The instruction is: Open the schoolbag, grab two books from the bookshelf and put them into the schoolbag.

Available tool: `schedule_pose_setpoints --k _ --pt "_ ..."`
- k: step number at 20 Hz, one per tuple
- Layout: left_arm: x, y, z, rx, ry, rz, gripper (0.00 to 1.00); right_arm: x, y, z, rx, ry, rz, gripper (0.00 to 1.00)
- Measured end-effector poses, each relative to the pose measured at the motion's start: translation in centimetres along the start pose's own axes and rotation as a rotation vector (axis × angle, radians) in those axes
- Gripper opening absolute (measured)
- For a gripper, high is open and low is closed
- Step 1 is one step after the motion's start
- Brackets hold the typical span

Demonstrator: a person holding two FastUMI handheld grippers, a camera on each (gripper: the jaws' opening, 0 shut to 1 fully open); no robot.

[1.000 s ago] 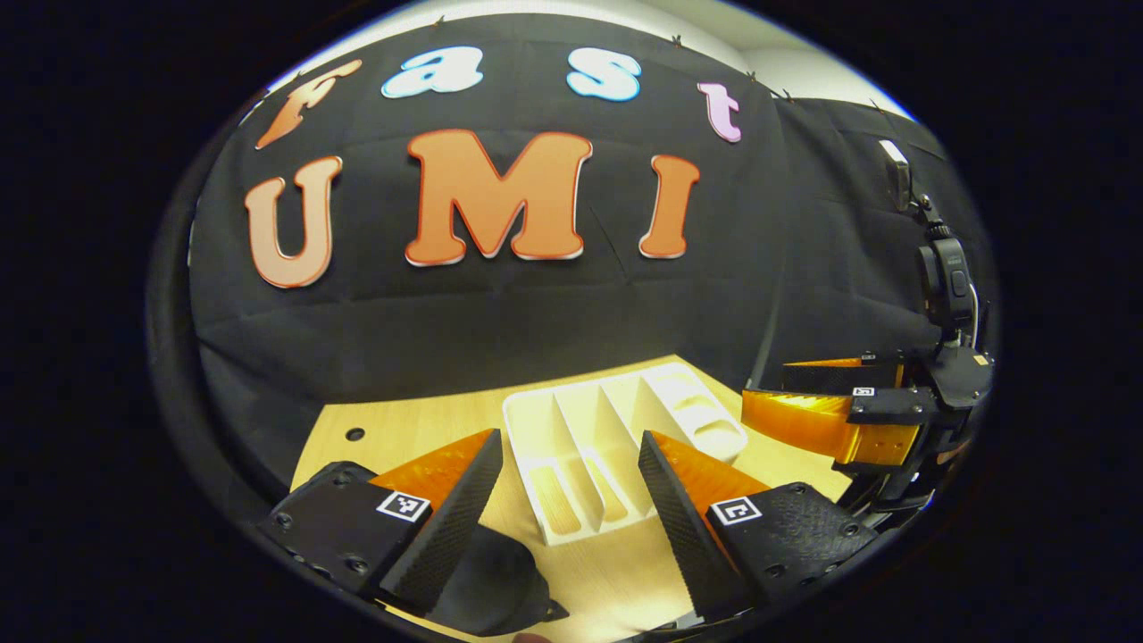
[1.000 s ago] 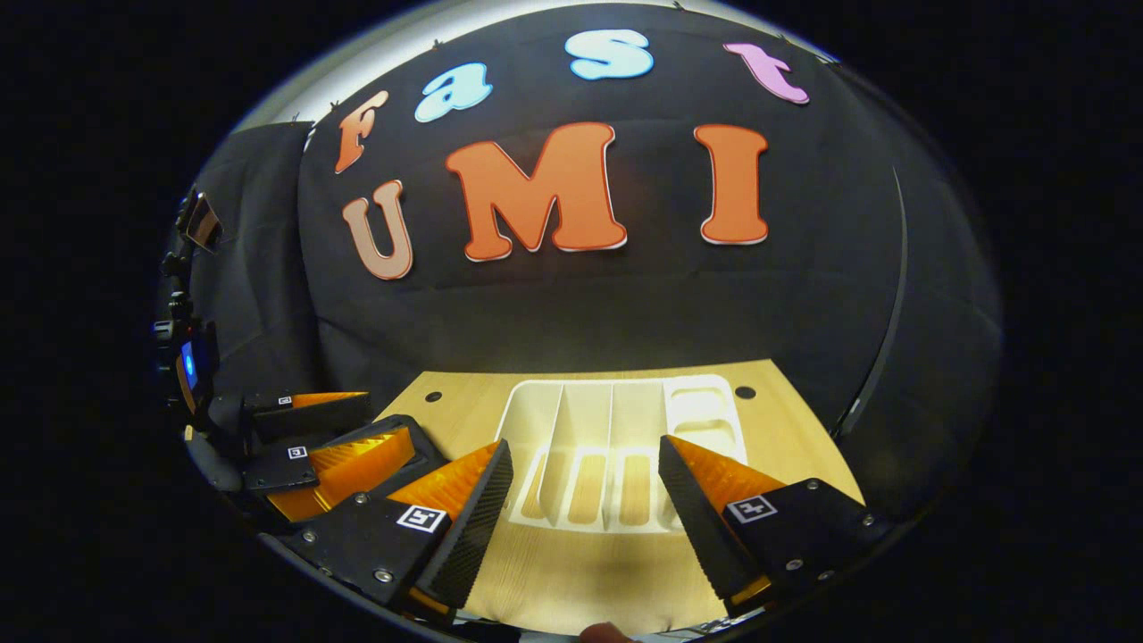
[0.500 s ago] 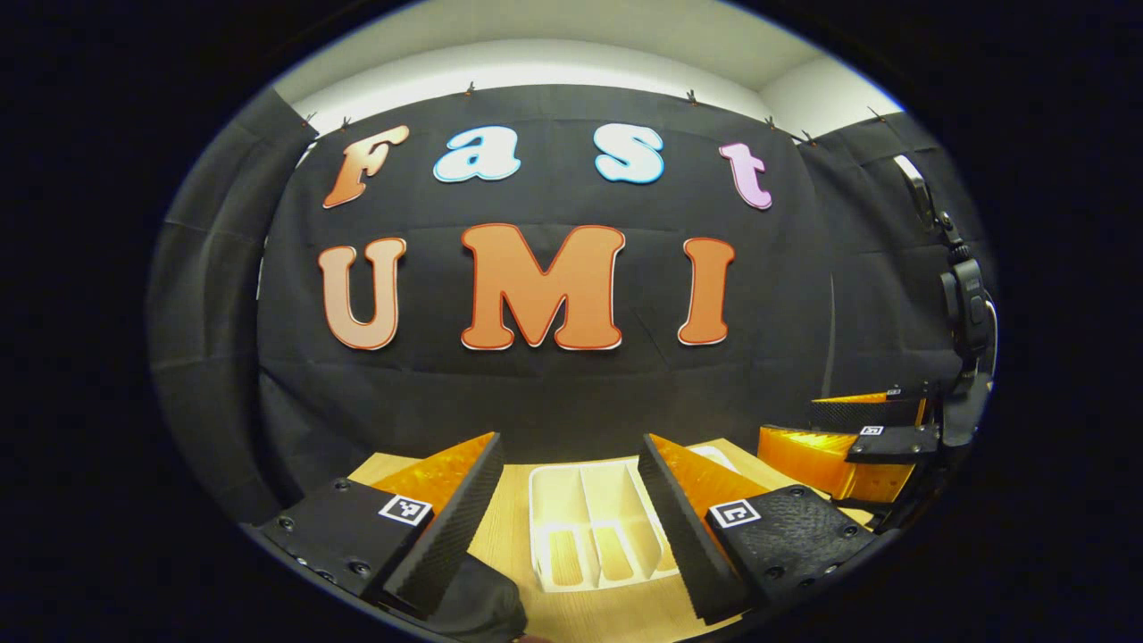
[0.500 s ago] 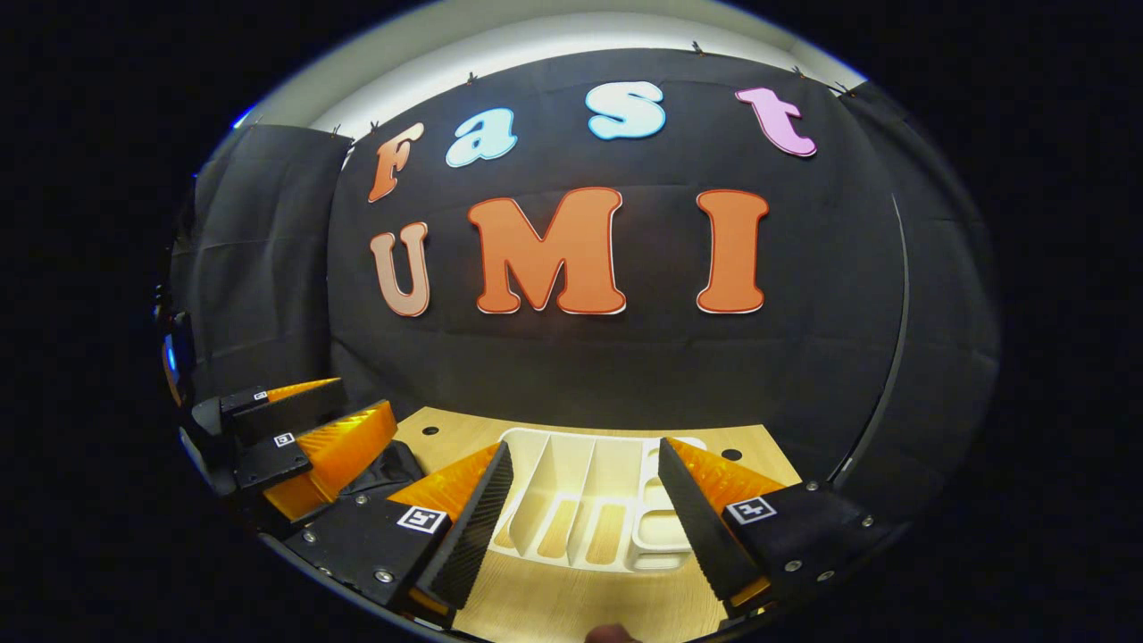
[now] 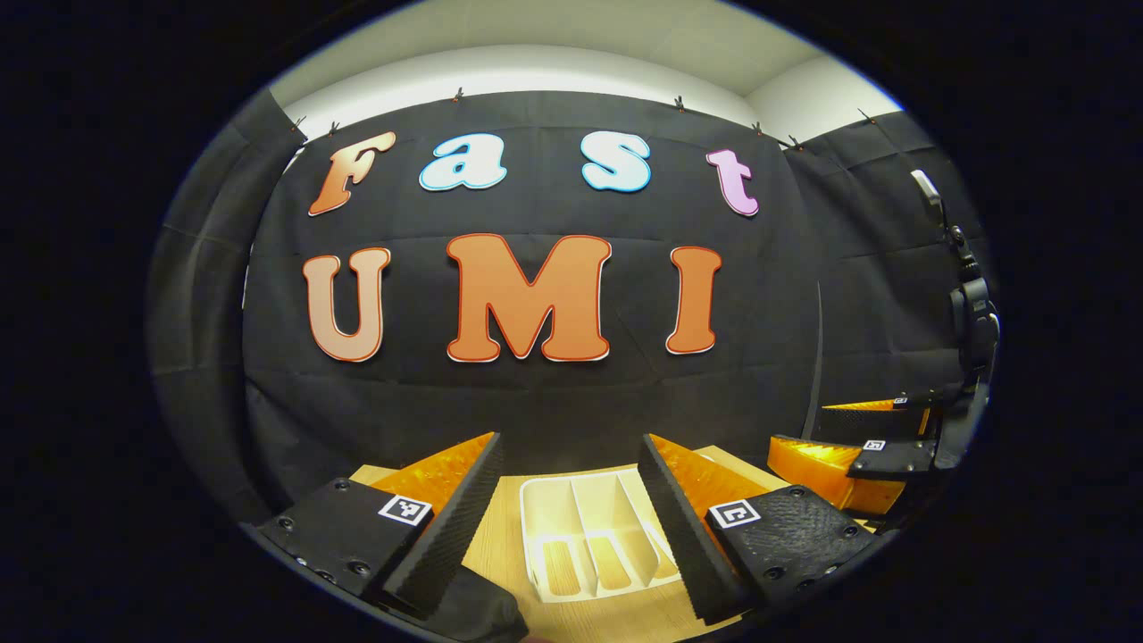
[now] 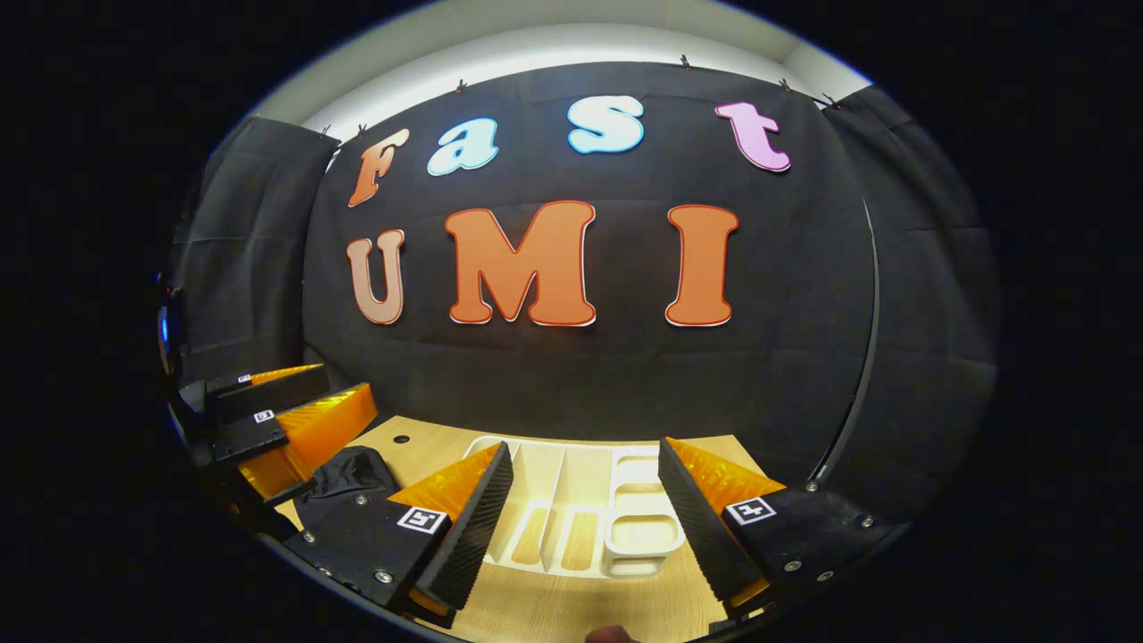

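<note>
With both the left gripper and right gripper spread and empty above the empty white bookshelf, I judge the books are packed, so closing the black bag comes next.

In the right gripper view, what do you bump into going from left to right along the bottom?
The other tool, held off to the side → the black schoolbag on the table → this tool's own left finger → the white bookshelf tray → this tool's own right finger.
</note>
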State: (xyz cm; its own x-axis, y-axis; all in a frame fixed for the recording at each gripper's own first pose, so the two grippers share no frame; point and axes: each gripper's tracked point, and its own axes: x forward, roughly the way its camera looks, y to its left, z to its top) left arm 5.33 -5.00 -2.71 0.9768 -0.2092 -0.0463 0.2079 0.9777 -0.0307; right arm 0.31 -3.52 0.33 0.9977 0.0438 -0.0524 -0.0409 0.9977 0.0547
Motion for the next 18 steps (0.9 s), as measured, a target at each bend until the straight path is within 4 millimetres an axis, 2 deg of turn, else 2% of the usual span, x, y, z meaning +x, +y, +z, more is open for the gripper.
schedule_pose_setpoints --k 2,7,10,18 --pt "0.9 0.3 0.0 -0.009 0.012 -0.006 0.96 0.0 -0.1 -0.5 0.0 0.02 -0.017 0.98" --pt "0.3 -0.1 0.5 0.008 -0.02 -0.011 0.97 -0.3 -0.1 0.3 -0.038 0.0 -0.024 0.98" --pt "0.2 0.5 1.1 0.042 -0.059 0.013 0.97 -0.7 0.0 0.6 -0.036 -0.021 -0.03 0.98" --pt "0.0 0.6 0.3 0.06 -0.063 -0.006 0.96 -1.0 -0.7 0.9 -0.025 -0.066 -0.063 0.97"
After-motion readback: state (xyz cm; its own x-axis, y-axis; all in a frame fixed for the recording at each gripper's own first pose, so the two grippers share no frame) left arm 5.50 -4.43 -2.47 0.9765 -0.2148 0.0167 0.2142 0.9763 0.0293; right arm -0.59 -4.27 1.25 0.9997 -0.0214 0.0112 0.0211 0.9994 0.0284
